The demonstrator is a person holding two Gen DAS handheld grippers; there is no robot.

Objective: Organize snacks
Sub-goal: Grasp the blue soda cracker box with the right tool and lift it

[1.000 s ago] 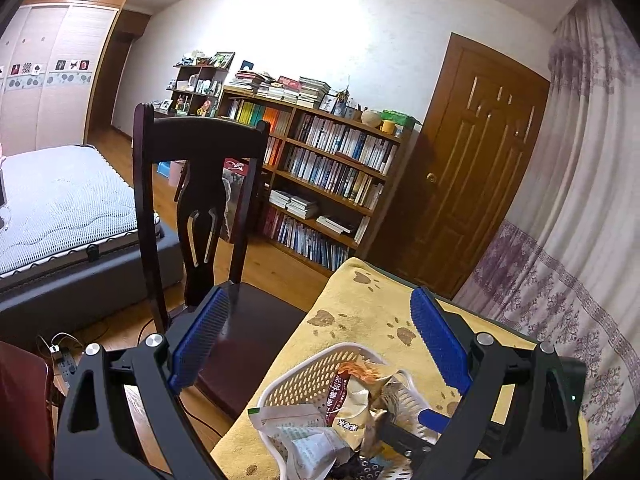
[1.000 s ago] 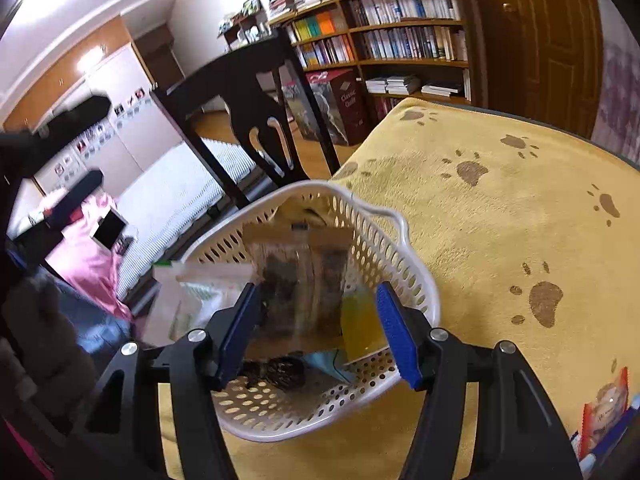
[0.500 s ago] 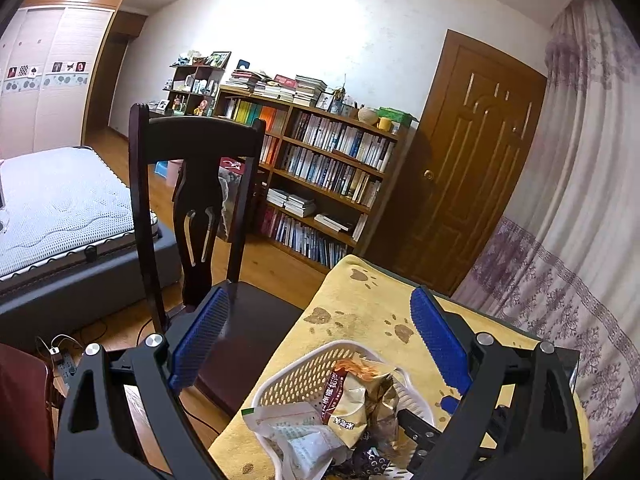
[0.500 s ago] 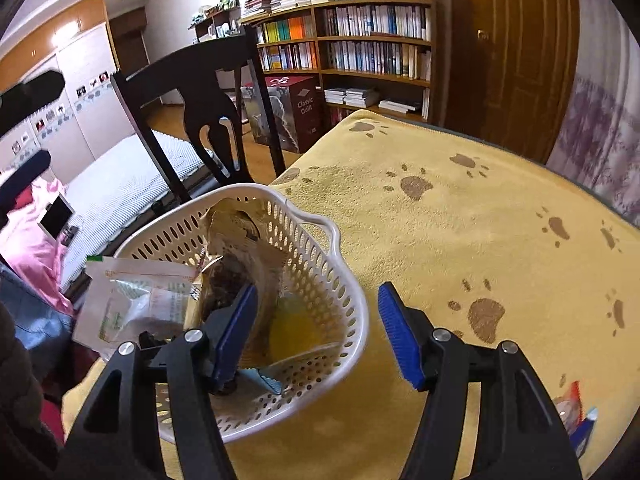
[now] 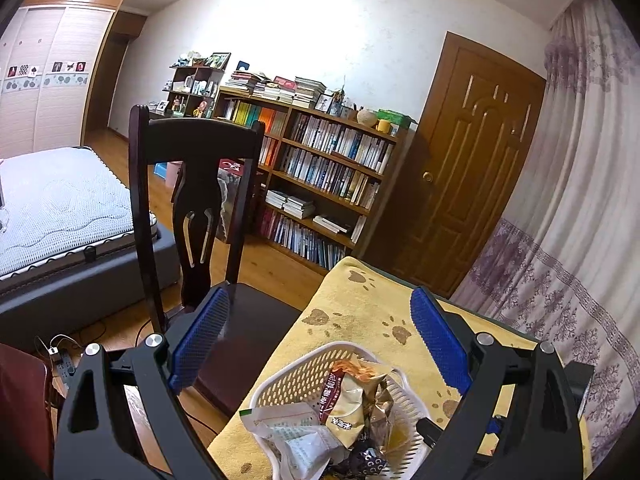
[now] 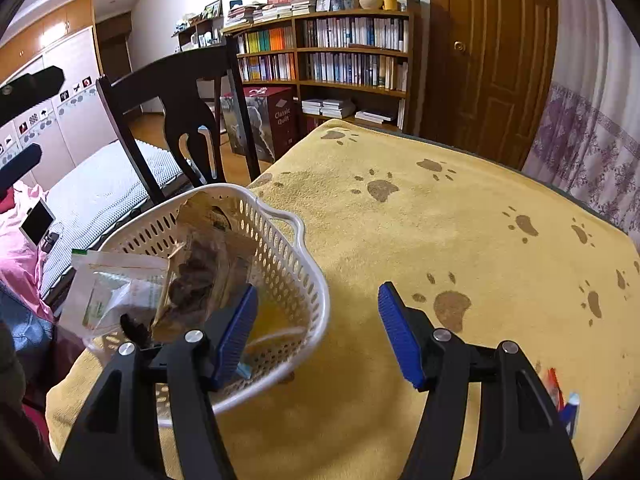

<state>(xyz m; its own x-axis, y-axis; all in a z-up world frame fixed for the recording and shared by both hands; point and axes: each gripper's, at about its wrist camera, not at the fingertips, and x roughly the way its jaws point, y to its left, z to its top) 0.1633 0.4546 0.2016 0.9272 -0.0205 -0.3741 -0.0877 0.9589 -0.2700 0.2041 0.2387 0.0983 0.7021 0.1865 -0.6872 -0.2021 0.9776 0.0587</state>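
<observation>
Snack packets, a small red-and-blue cluster of them (image 6: 562, 404), lie at the lower right edge of the right wrist view, on the cloth just beside and to the right of the right gripper (image 6: 318, 330). That gripper's blue-padded jaws stand wide apart and hold nothing. The loose packets are cut off by the frame, so their long axis cannot be told. The right gripper is plainly the nearer tool; to reach them it would probably have to swing right and back.

To its left stands the white perforated plastic basket (image 6: 308, 280), already holding a brown foil pouch (image 6: 200, 268) and a white-and-green paper packet (image 6: 116, 284) (this one hangs over the rim). The right gripper's left pad sits over the basket's near wall.

The left gripper (image 5: 320, 340), jaws likewise spread and empty, hangs above the same basket from the other side.

Everything rests on a yellow paw-print fleece cloth (image 6: 460, 220) covering a table. Beyond are a dark wooden chair (image 5: 192, 200), a loaded bookshelf (image 5: 320, 184), a brown door (image 5: 472, 160) and a bed (image 5: 56, 204).
</observation>
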